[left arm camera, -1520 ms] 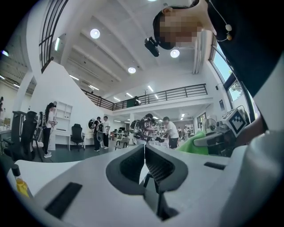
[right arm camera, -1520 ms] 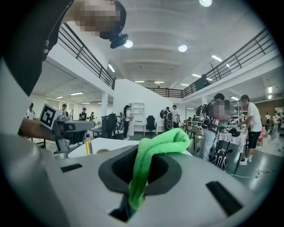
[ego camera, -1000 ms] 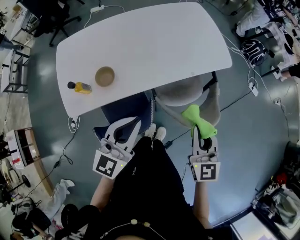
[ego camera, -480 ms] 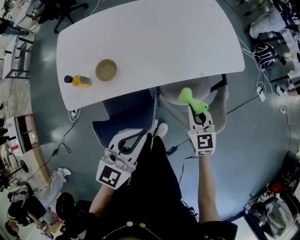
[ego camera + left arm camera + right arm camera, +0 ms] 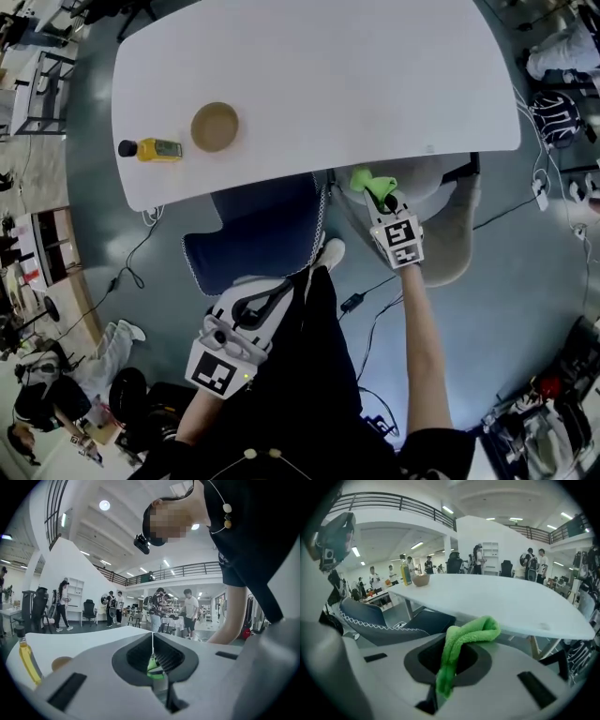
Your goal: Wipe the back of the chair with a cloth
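My right gripper (image 5: 382, 200) is shut on a bright green cloth (image 5: 369, 180), which bunches out past the jaws. It hangs over the top of a grey chair (image 5: 450, 234) tucked under the white table (image 5: 309, 84), close to the table's near edge. In the right gripper view the green cloth (image 5: 464, 637) droops from the right gripper (image 5: 455, 644), with the table (image 5: 501, 599) just ahead. A dark blue chair (image 5: 258, 230) stands to the left. My left gripper (image 5: 270, 289) is low by my legs, shut and holding nothing; in its own view the left gripper (image 5: 152, 641) has its jaws together.
A tan bowl (image 5: 215, 127) and a yellow bottle (image 5: 150, 148) stand on the table's left end. Cables (image 5: 361, 309) run over the grey floor. The dark blue chair (image 5: 379, 616) shows at the left of the right gripper view. People stand in the far background.
My right gripper has reached forward with the cloth, from beside my body to the top of the grey chair at the table's edge. The left gripper has dropped back a little.
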The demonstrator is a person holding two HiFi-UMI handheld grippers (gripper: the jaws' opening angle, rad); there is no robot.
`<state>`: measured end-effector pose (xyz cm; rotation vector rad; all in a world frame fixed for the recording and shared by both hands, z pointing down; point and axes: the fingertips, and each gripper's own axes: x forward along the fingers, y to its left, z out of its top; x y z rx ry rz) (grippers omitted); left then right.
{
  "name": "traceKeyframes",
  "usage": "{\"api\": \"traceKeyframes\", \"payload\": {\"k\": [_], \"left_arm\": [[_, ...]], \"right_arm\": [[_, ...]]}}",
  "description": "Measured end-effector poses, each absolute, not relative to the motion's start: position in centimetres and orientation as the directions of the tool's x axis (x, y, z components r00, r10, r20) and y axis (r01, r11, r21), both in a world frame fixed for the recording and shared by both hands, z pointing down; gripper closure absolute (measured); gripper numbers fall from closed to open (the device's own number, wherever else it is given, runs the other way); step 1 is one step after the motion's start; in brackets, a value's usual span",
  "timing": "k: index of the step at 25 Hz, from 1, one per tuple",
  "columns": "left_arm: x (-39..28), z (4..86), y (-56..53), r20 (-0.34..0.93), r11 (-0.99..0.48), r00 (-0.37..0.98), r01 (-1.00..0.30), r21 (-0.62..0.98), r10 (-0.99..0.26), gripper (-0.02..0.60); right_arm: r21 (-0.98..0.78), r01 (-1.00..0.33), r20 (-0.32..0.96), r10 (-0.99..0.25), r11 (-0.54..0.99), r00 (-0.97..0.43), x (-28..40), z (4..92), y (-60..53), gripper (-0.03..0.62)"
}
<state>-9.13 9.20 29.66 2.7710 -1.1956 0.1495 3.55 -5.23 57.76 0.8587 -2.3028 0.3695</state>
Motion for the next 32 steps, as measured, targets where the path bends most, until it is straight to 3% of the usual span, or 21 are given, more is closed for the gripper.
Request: {"api": "traceKeyframes", "payload": {"k": [11, 18, 25, 32], "left_arm": [[-10.2, 32.1, 10.3, 0.196, -0.64, 0.646, -0.762, 0.098, -0.738, 0.572], [-11.0, 32.9, 11.0, 0.235, -0.623, 0.628, -0.775, 0.104, -0.742, 0.572], [-11.5, 33.1, 10.8, 0.248, -0.613, 0.617, -0.784, 0.102, -0.747, 0.572], [-11.0, 32.9, 10.7, 0.246, -0.617, 0.622, -0.78, 0.107, -0.744, 0.572]], "right_arm": [[-0.183, -0.475, 0.76, -0.183, 0.861, -0.624, 1.0, 67.3, -3.5, 0.574], [-0.296, -0.455, 0.807, -0.035, 0.84, -0.59, -0.2, 72.6, -2.5, 0.574], [-0.411, -0.445, 0.753, 0.022, 0.796, -0.657, -0.5, 71.9, -2.2, 0.576], [-0.355, -0.346, 0.734, 0.03, 0.868, -0.679, -0.8, 68.6, -1.3, 0.576]]}}
